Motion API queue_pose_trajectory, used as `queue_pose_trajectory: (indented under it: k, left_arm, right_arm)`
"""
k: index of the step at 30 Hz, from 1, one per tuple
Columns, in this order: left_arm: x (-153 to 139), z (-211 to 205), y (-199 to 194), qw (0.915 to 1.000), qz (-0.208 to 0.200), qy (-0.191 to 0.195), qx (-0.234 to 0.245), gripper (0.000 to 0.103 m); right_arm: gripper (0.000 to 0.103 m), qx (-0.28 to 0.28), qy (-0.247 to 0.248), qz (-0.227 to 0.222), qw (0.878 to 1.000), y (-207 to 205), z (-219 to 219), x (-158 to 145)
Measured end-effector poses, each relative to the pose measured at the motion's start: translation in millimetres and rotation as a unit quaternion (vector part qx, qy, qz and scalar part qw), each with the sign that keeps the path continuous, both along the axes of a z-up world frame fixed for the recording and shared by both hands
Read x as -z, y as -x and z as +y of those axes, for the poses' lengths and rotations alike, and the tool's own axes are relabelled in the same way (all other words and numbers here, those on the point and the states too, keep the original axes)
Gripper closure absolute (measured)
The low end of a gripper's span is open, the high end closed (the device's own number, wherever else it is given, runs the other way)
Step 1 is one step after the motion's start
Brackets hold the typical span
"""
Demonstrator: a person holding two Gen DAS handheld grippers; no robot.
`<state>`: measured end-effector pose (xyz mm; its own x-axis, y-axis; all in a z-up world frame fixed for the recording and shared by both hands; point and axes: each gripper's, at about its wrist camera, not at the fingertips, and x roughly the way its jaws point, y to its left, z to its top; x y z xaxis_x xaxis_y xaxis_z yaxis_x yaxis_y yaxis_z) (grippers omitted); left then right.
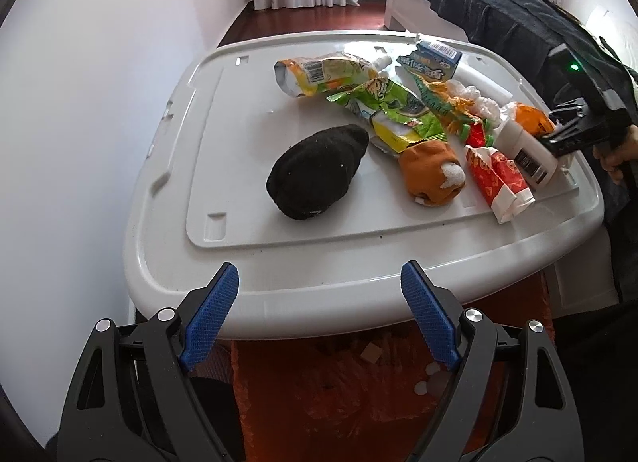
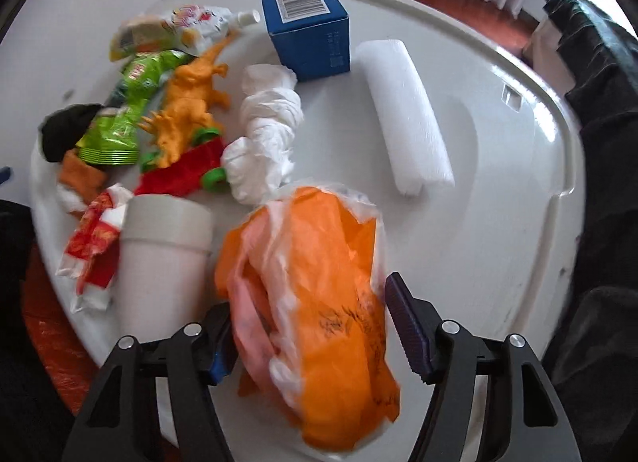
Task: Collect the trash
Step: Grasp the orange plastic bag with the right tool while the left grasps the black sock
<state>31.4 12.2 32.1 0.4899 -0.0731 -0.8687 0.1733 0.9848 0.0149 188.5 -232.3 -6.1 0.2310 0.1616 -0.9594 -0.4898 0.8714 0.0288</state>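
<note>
Trash lies piled on a white plastic lid (image 1: 167, 223). My right gripper (image 2: 309, 298) points down at the lid and is shut on a crumpled orange plastic bag (image 2: 315, 286). The bag fills the gap between the pads and hides the left one. A white bottle (image 2: 159, 262) stands just left of it. In the left wrist view the same gripper (image 1: 558, 131) sits at the lid's right edge beside the bottle (image 1: 526, 151). My left gripper (image 1: 319, 268) hangs open over the lid's near rim, holding nothing.
On the lid are a black sock (image 1: 315, 171), a brown sock (image 1: 430, 171), a red wrapper (image 1: 498, 179), green snack bags (image 1: 390, 111), an orange toy dinosaur (image 2: 191, 103), white tissue (image 2: 267, 131), a paper roll (image 2: 406, 115) and a blue box (image 2: 307, 31). An orange bin bag (image 1: 359, 382) hangs below.
</note>
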Motion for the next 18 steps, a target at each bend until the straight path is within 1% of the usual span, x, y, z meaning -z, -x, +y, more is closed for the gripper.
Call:
queue_pose_trajectory:
  k: [1,2,3,5,6,7,9,11,12,14,16,17,18]
  left_arm:
    - [-1.5,0.2,-0.1,1.0,-0.002,0.0,0.003,0.021]
    - [-4.0,0.8,0.4,0.9999,-0.006,0.001,0.01,0.021]
    - [-5.8,1.4,0.3,0.9998,-0.008,0.001,0.016,0.021]
    - [-9.8,3.3,-0.2,0.9995,-0.011,0.002,0.029,0.021]
    - [-11.4,5.1,-1.2,0.9993,-0.008,0.005,0.036,0.021]
    - [-12.1,6.2,-2.4,0.9992,-0.007,0.006,0.039,0.021]
    - [-14.7,11.5,-4.3,0.9991,-0.003,0.01,0.042,0.021]
    - [-17.9,17.5,-6.0,0.9989,-0.003,0.014,0.045,0.021]
    - [-20.3,19.9,-6.4,0.9988,-0.006,0.016,0.046,0.021]
    - [-24.2,21.8,-8.9,0.9983,-0.01,0.016,0.055,0.021]
    - [-26.7,21.8,-13.1,0.9976,-0.02,0.01,0.065,0.021]
    - [-26.6,20.2,-17.3,0.9967,-0.024,0.006,0.078,0.021]
    - [-25.7,18.4,-20.8,0.9956,-0.026,0.002,0.09,0.021]
  right_arm:
    - [0.059,0.006,-0.002,-0.001,1.0,1.8,0.7,-1.1]
    - [0.069,0.012,-0.001,-0.006,1.0,5.1,1.2,-2.2]
    - [0.075,0.024,0.003,-0.013,1.0,10.9,1.5,-3.4]
    - [0.08,0.051,0.012,-0.023,0.998,19.6,-0.6,-5.4]
    - [0.081,0.064,0.016,-0.028,0.997,23.6,-3.1,-6.7]
    - [0.081,0.079,0.012,-0.035,0.996,28.7,-4.6,-9.3]
    - [0.081,0.105,-0.015,-0.056,0.993,43.2,-14.2,-22.4]
    - [0.081,0.129,-0.048,-0.075,0.988,61.2,-25.0,-39.8]
    - [0.081,0.145,-0.072,-0.088,0.983,72.7,-30.3,-52.8]
    - [0.081,0.175,-0.137,-0.098,0.97,94.4,-36.9,-72.6]
    - [0.081,0.19,-0.219,-0.11,0.951,125.9,-31.3,-90.2]
    - [0.08,0.189,-0.234,-0.115,0.947,135.2,-28.2,-96.1]
    - [0.079,0.185,-0.259,-0.126,0.94,152.8,-17.9,-97.4]
